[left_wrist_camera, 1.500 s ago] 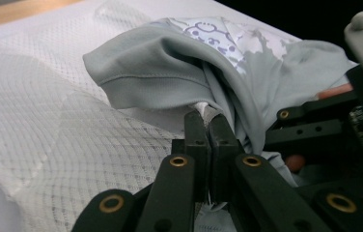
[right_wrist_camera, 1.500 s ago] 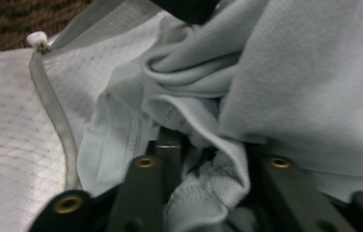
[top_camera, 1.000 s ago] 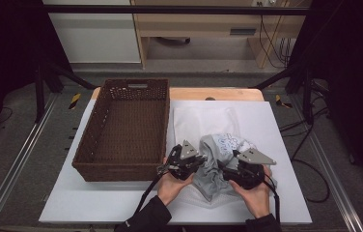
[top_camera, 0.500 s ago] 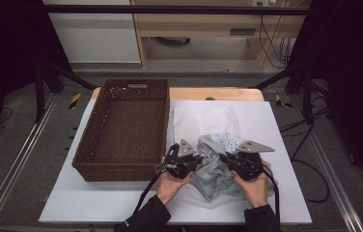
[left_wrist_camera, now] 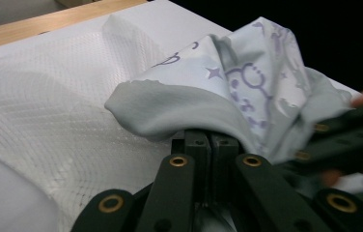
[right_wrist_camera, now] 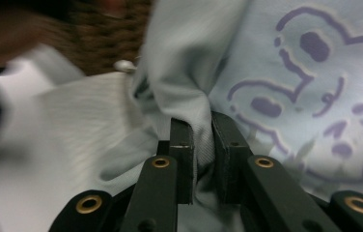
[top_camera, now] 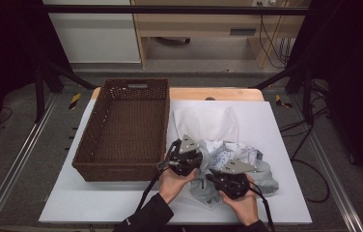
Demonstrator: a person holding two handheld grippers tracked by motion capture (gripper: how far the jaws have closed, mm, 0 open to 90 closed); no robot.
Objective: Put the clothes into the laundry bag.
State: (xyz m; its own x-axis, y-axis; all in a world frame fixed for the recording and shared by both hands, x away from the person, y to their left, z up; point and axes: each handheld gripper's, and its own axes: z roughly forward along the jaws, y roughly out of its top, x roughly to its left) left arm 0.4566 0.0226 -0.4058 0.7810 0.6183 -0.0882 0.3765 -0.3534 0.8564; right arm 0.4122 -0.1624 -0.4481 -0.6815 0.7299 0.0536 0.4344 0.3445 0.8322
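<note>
A crumpled pale grey-blue garment [top_camera: 247, 154] with purple print lies on the white table cover, right of the basket. My left gripper [top_camera: 200, 153] sits at its left side. In the left gripper view the jaws [left_wrist_camera: 210, 137] stand together, shut on a grey edge of the garment [left_wrist_camera: 247, 77], which drapes over them. My right gripper [top_camera: 216, 175] is at the garment's near side. Its jaws [right_wrist_camera: 202, 130] have just been closing and now pinch a fold of the garment [right_wrist_camera: 314, 72].
A brown wicker basket [top_camera: 121, 169] stands left of the garment, with nothing in it. A white mesh cloth [top_camera: 203, 123] lies flat behind the garment. The white cover [top_camera: 286, 125] reaches the right edge, with a strip of wooden table [top_camera: 218, 93] behind it.
The right gripper has moved left and toward the near edge, sunk into the garment and closed on a fold. The left gripper has stayed put with its hold.
</note>
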